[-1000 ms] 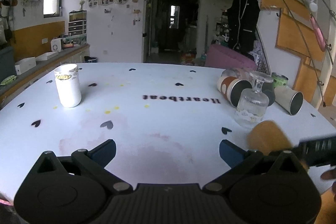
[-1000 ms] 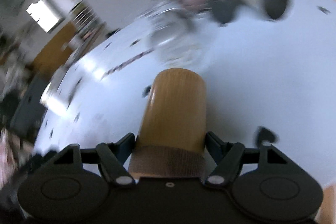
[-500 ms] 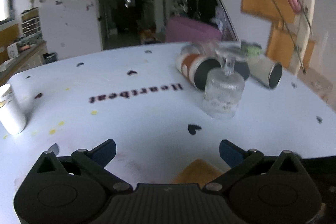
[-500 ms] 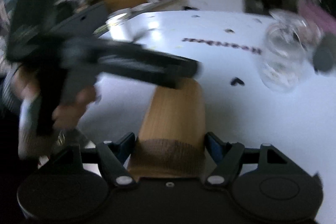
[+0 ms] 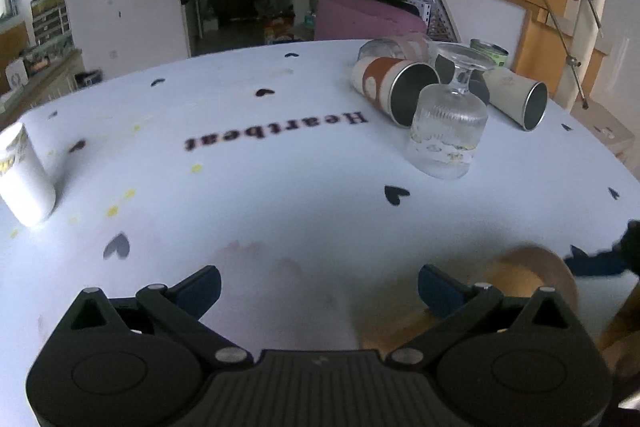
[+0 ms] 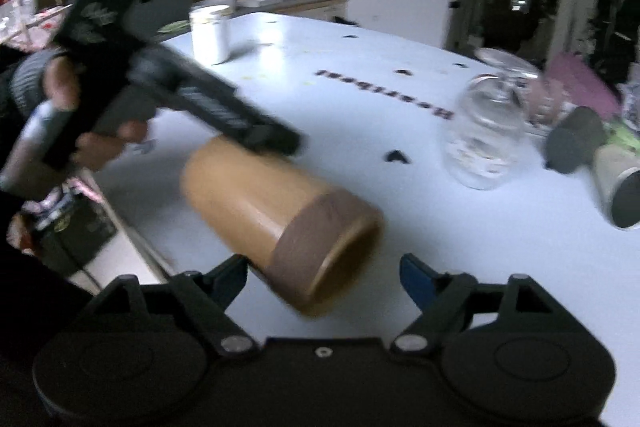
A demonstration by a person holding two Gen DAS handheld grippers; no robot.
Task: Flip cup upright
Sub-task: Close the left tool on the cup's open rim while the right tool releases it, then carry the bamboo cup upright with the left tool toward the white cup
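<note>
A tan wooden cup with a brown band near its rim [image 6: 280,223] lies tilted on its side between the open fingers of my right gripper [image 6: 322,275], mouth toward the camera; the fingers do not press it. In the left wrist view the cup [image 5: 532,275] is a blur beside the right finger. My left gripper [image 5: 318,283] is open and empty above the white table [image 5: 280,211]. In the right wrist view the left gripper's body [image 6: 208,103] reaches over the cup's far end.
An upturned clear stemmed glass [image 5: 448,127] stands at right centre. Behind it lie several cups on their sides, one orange-and-white [image 5: 392,87], one grey [image 5: 520,99]. A white cup [image 5: 24,183] stands at the far left. The table edge is close at the right.
My right gripper has opened and let go of the wooden cup, which has tipped sideways. The left gripper has swung back to the left and the cup now shows at its right.
</note>
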